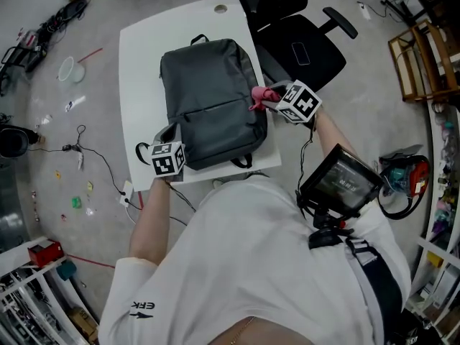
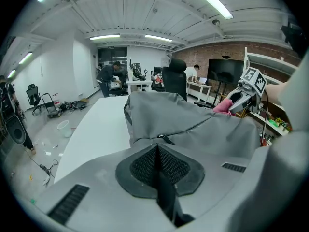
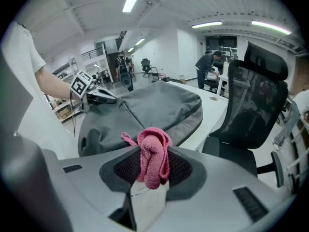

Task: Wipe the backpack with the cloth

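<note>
Left fingers (image 2: 142, 168) pinch the backpack (image 1: 208, 99), right fingers (image 3: 186, 168) clamp the cloth (image 3: 152, 161) beside a chair (image 1: 302, 49).

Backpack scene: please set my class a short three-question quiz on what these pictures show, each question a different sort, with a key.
1. True or false: the cloth is blue.
2. Which gripper holds the cloth?
3. The backpack lies on: A the floor; B a white table; C a chair.
Key: 1 false, it is pink. 2 the right gripper. 3 B.
</note>
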Demonstrator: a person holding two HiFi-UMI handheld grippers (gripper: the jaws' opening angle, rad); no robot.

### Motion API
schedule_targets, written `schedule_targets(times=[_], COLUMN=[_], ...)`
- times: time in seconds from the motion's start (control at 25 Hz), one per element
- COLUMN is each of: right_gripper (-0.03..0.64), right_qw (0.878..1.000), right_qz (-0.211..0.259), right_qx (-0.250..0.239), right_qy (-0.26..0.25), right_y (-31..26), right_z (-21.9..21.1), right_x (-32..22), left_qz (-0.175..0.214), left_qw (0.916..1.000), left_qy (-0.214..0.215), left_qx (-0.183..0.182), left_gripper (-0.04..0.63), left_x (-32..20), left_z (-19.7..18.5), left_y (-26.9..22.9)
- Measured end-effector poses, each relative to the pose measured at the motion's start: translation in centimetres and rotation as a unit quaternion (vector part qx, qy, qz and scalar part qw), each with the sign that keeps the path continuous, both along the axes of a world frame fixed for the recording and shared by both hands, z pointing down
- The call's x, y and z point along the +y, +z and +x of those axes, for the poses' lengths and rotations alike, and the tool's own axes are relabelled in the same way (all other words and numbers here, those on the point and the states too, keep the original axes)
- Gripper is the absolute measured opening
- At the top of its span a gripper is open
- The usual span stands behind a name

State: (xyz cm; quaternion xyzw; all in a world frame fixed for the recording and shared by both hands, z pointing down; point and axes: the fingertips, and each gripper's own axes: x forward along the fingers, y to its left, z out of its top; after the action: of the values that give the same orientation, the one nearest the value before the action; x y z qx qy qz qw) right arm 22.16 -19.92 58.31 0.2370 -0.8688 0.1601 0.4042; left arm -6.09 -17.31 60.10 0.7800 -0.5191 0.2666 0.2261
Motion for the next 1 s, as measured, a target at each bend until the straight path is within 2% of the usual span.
schedule_targets(times=[0.16,0.32,0.48,0.64,0.8,1.0], right_gripper=[0.129,0.129,0.129,0.129,0.130,0.129], right_qw=[0.998,0.990,0.986,0.987,0.993,0.999], right_qz=[-0.040,-0.089,-0.112,-0.104,-0.072,0.005], right_qx=[0.001,0.001,-0.006,-0.007,-0.023,-0.034], right_qy=[-0.047,-0.106,-0.121,-0.123,-0.086,0.039], right_y=[0.1,0.3,0.4,0.3,0.1,0.1], right_z=[-0.4,-0.8,-0.4,0.0,0.5,2.5], right_x=[3.9,8.1,9.6,8.8,5.0,-4.4], left_qz=[0.002,0.002,0.001,-0.002,-0.003,-0.006], left_qw=[1.0000,1.0000,1.0000,1.0000,1.0000,0.9999], left_qy=[0.003,0.003,0.004,0.005,0.003,0.000], left_qx=[0.000,0.000,-0.001,-0.004,-0.007,-0.014], left_gripper=[0.003,0.003,0.003,0.003,0.003,0.003], left_x=[0.2,0.2,0.2,0.2,0.2,0.0], left_z=[-0.1,-0.2,0.0,0.1,0.1,0.3], left_y=[0.0,-0.1,0.0,0.0,0.1,0.2])
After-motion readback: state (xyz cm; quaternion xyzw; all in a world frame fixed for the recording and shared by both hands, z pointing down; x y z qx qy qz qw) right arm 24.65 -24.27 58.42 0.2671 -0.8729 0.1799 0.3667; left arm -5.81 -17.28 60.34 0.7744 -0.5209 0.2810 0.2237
